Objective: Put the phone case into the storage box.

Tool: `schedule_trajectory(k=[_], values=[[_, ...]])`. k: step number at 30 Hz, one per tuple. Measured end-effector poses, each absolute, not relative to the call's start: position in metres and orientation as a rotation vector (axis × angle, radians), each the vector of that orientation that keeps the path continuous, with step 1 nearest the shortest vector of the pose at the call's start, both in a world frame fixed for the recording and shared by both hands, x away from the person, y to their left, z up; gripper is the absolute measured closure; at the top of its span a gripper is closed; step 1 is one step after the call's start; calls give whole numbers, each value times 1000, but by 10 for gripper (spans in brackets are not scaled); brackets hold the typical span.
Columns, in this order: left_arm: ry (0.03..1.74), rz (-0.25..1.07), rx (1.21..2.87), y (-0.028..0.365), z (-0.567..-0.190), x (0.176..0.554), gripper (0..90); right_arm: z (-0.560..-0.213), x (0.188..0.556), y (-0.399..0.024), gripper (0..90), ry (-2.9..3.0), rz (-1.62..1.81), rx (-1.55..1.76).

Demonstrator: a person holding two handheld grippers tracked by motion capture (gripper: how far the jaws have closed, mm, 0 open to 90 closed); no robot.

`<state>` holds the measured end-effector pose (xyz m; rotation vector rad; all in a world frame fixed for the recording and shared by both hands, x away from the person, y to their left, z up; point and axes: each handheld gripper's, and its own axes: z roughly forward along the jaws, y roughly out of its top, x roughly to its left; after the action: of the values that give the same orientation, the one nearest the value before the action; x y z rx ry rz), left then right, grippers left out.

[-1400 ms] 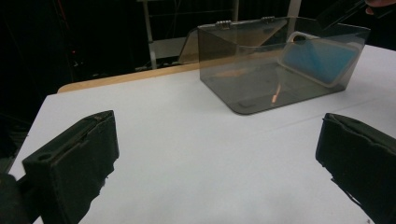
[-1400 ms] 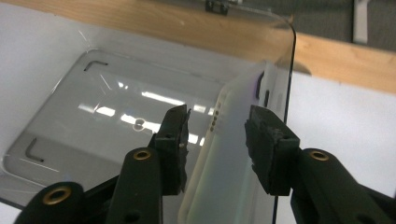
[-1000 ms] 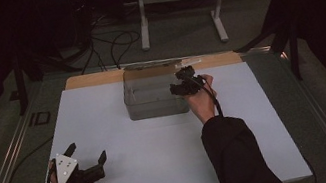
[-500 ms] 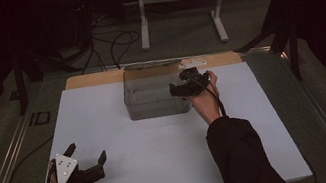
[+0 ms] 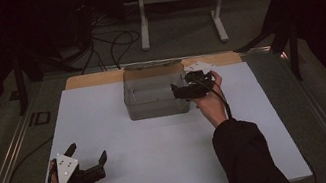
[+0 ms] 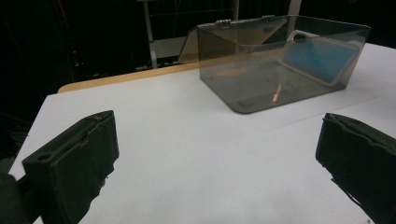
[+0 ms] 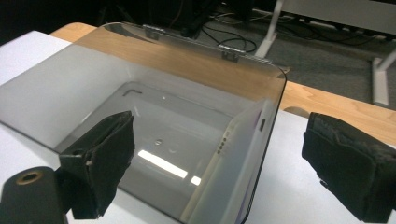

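1. High view: a clear, smoke-tinted plastic box (image 5: 155,95) with rounded corners and its hinged lid thrown back stood at the far middle of the matte white table sheet (image 5: 161,147), before a strip of bare wood. The right gripper (image 5: 190,88) was held over the box's right wall, hand raised and forearm stretched forward in a dark sleeve; its jaws had just been opening and stood apart, with no thing seen between them. The left gripper (image 5: 87,154) rested near the table's near-left corner, well apart from the box, jaws spread and empty, a grey three-cornered plate on top.

2. Left gripper view: two blocky black padded jaws stood wide apart over bare sheet. Inside the box a flat blue slab with a pale rim (image 6: 322,55) leaned against one wall.

3. Right gripper view: the jaws straddled the box's wall, apart, pressing on nothing; the thin pale-edged slab stood tilted just inside it.
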<state>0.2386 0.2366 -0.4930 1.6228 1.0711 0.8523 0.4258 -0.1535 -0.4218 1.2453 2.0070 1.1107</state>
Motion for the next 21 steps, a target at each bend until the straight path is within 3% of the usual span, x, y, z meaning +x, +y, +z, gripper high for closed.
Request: schedule_trajectory(k=[21], values=[[1080,852,1628,237,-494,240,1,-424,389,-182,91,1997,1173,1152]])
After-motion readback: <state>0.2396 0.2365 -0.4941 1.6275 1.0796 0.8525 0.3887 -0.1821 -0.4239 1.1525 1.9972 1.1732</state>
